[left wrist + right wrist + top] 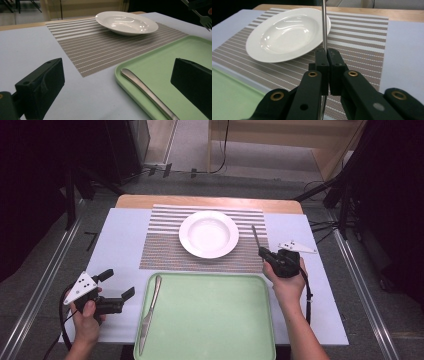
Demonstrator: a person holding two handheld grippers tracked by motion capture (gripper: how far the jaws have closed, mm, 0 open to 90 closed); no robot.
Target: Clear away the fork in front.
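My right gripper (262, 253) hovers over the right edge of the striped placemat (165, 245), shut on a metal fork (255, 236). In the right gripper view the fork's thin stem (324, 25) rises from between the closed jaws (327, 53), beside the white deep plate (284, 35). The fork's tines (206, 22) appear at the top right of the left gripper view. My left gripper (118, 283) is open at the table's front left, empty, facing the green tray (215, 320). A knife (150, 312) lies along the tray's left side, its handle (147, 92) between my left jaws' line of sight.
The plate (209, 234) sits empty at the middle of the placemat. The pale blue table top (120, 240) ends in a wooden strip at the back. Dark stands and cables flank the table on both sides.
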